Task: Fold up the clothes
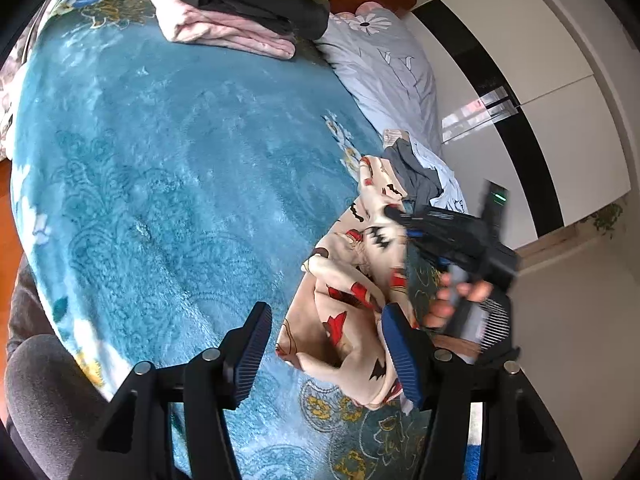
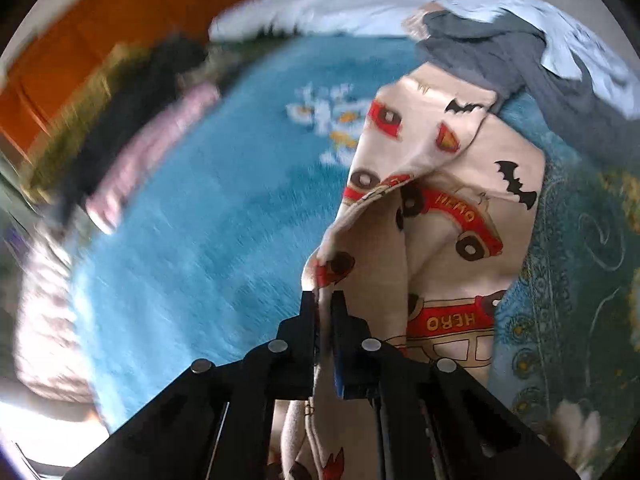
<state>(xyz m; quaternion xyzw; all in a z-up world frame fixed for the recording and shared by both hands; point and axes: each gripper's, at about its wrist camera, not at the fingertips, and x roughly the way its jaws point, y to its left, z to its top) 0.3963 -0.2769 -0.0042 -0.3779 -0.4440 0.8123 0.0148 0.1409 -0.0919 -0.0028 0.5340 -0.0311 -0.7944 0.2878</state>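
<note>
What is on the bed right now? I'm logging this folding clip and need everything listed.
Blanket: one, teal plush with flowers, covering the bed.
Printed garment: one, cream with red cars and black bats, crumpled at the blanket's right edge.
Folded stack: pink, black and olive pieces, far end.
Unfolded pile: grey and pale blue, beyond the printed garment.
Quilt: one, lavender floral, beside the stack.
Wardrobe: white and black, right.
Left gripper: open, empty.
Right gripper: shut on the printed garment.

Bright daylight; fisheye-bent dark edges; right wrist view heavily motion-blurred leftward.
</note>
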